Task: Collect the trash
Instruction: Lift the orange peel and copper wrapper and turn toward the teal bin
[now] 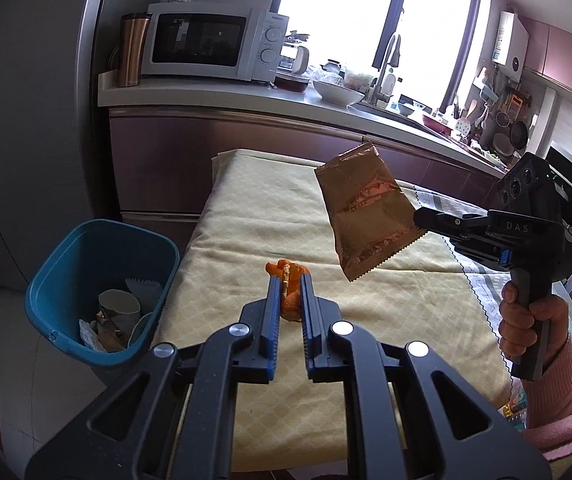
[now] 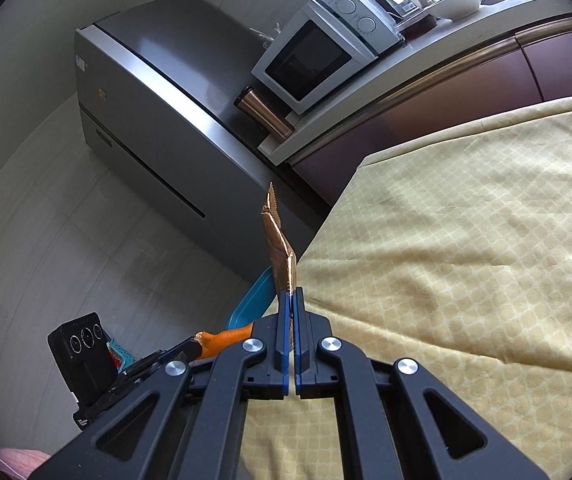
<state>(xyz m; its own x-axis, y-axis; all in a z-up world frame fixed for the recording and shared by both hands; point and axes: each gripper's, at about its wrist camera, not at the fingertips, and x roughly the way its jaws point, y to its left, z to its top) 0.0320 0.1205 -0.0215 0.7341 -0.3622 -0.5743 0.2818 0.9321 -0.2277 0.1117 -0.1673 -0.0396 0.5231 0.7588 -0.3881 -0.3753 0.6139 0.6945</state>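
A kitchen: a surface [image 1: 366, 300] draped in yellow patterned cloth stands before a counter with a microwave [image 1: 206, 44]. The left gripper [image 1: 290, 280] has its jaws narrow, clamped on an orange peel [image 1: 292, 304] above the surface's left edge. The right gripper [image 2: 291, 296] has its jaws closed on a corner of a brown snack wrapper [image 1: 362, 212], held in the air over the surface. Only the left wrist view shows the blue trash bin's [image 1: 66, 264] contents: cups and scraps. The right wrist view shows merely its rim.

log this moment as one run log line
left hand-held gripper: shut on orange peel | right hand-held gripper: shut on brown foil snack packet | blue plastic bin: beside table, partly filled
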